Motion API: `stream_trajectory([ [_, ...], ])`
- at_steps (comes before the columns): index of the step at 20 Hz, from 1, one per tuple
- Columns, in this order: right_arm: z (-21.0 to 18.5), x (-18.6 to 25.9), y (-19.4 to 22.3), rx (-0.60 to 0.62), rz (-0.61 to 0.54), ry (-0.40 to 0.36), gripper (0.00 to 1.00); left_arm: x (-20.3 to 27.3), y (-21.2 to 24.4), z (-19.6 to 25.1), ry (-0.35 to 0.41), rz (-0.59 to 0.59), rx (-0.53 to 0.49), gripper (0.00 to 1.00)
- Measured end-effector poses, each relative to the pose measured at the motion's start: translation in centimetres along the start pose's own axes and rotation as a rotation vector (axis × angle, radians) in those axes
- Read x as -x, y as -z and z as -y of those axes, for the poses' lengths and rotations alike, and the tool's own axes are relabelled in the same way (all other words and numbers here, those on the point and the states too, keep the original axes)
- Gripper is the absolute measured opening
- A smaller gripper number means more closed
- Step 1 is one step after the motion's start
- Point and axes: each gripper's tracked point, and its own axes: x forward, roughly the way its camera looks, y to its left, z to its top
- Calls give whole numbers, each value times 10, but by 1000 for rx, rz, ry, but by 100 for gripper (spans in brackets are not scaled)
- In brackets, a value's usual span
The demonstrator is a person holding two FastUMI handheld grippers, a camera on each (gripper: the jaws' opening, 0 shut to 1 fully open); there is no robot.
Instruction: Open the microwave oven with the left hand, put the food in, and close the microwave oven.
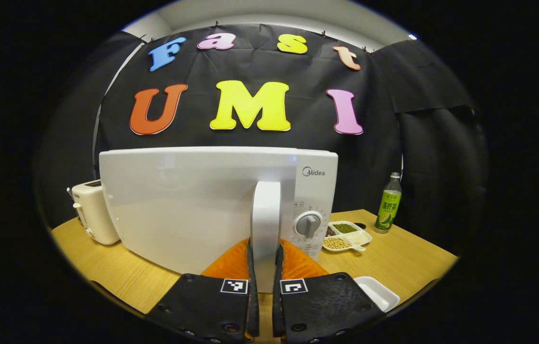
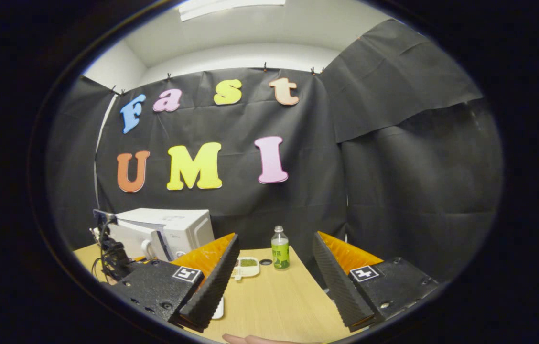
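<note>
Two grippers are at work on a wooden table (image 2: 274, 301), and we see them doing quite different things. From the left gripper view, the left gripper (image 1: 264, 267) has its fingers pressed against both sides of the white handle (image 1: 265, 220) of the microwave oven (image 1: 202, 200), low on the handle, with the door facing us and its edge sitting just left of the control panel, so we cannot tell whether it is ajar. A grey dial (image 1: 308, 224) sits just right of the handle. Beside the oven's right side lies a divided dish of food (image 1: 346, 236) (beans and grains in separate compartments), and a green-labelled bottle (image 1: 389, 204) stands farther right. A white toaster (image 1: 91, 212) stands at the oven's left, and a white tray (image 1: 377, 292) lies near the gripper's right finger. From the right gripper view, the right gripper (image 2: 274, 282) is spread wide and holds nothing, hovering above the table; between its fingers we see the dish and bottle well ahead. The left gripper and microwave appear at far left.
</note>
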Motion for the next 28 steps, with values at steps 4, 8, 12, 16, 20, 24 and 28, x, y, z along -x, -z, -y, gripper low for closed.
stream_trajectory([
  [4, -18, 8, 0, 4, -7, -15, 98, 39, 5, -11, 71, -6, 0, 10],
  [8, -36, 25, 2, 14, -4, -28, 98, 80, 8, -28, 83, -3, -46, 10],
  [12, -57, 40, 0, 5, -15, -60, 98, 123, 11, -56, 68, -11, -50, 26],
  [16, -78, 47, -4, 3, -18, -92, 98, 176, 17, -108, -21, -43, -72, 40],
  [20, -98, 45, -1, 33, -25, -123, 98, 240, 16, -169, -177, -86, -69, 100],
  [24, -110, 24, 13, 97, -72, -147, 98, 291, -13, -205, -273, -52, 1, 96],
  [28, -124, -10, 24, 142, -148, -178, 99, 311, -58, -218, -323, 7, 19, 96],
])
